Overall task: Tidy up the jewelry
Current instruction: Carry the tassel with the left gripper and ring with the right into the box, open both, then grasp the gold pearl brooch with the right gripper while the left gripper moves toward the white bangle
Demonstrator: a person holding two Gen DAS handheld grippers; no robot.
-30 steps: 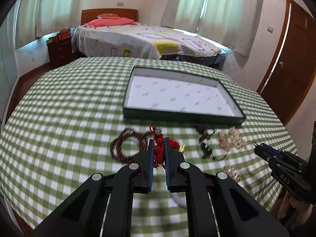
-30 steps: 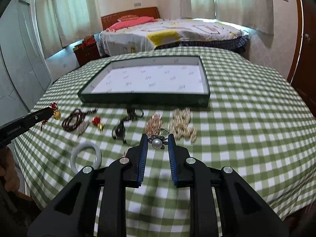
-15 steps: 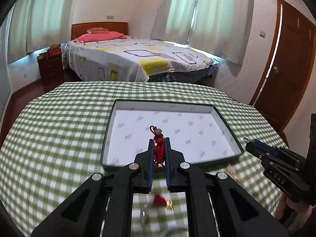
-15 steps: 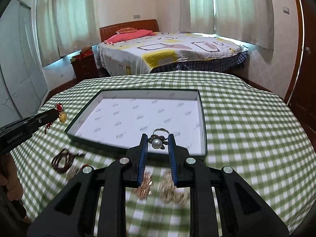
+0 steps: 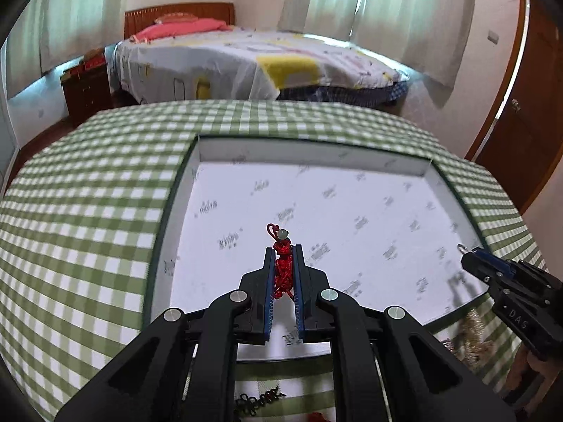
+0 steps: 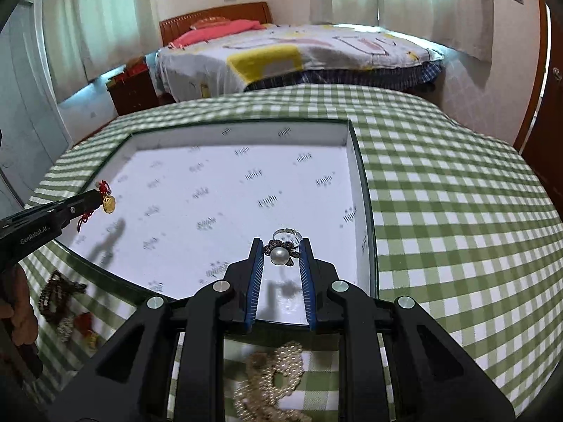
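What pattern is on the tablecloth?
The tablecloth is green-and-white check, clearest in the right wrist view.

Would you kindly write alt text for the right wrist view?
The right gripper holds a pearl ring above a shallow white-lined tray on a green checked tablecloth. At left, the left gripper holds a red knotted charm; a bed stands behind.

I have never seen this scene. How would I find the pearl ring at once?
Find the shallow white-lined tray on the green checked tablecloth. Above its near right part, the right hand-held gripper holds the pearl ring. Unlike the red knotted charm in the left hand-held gripper, it has one white pearl in a dark flower setting.
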